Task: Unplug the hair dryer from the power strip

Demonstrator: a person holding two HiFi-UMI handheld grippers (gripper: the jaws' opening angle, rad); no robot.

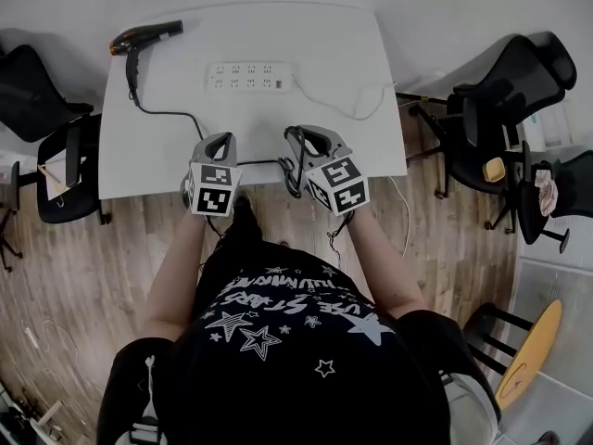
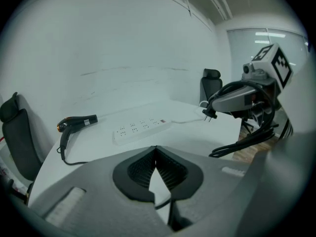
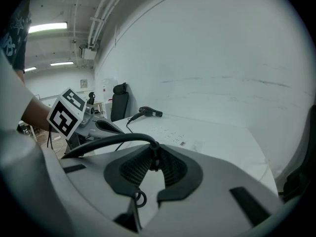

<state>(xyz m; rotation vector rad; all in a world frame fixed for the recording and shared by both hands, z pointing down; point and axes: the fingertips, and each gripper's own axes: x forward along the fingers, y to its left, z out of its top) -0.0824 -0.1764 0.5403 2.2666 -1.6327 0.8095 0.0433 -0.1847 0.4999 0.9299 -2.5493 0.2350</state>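
The black hair dryer (image 1: 146, 37) lies at the far left corner of the white table (image 1: 361, 146), and it also shows in the left gripper view (image 2: 76, 122). Its black cord (image 1: 171, 114) runs toward the near edge. The white power strip (image 1: 248, 76) lies mid-table with no plug in its sockets. My right gripper (image 1: 310, 137) is shut on the dryer's plug (image 2: 210, 113), whose prongs stick out bare in the air. The cord arcs out of these jaws (image 3: 118, 138). My left gripper (image 1: 220, 140) hovers beside it at the near edge, its pads meeting at the tips (image 2: 156, 149).
The strip's white lead (image 1: 366, 105) trails off the table's right side. Black office chairs stand at the left (image 1: 65, 170) and right (image 1: 505, 91) on a wooden floor. A white wall (image 2: 138, 43) backs the table. Loops of black cord hang below the right gripper (image 2: 247, 139).
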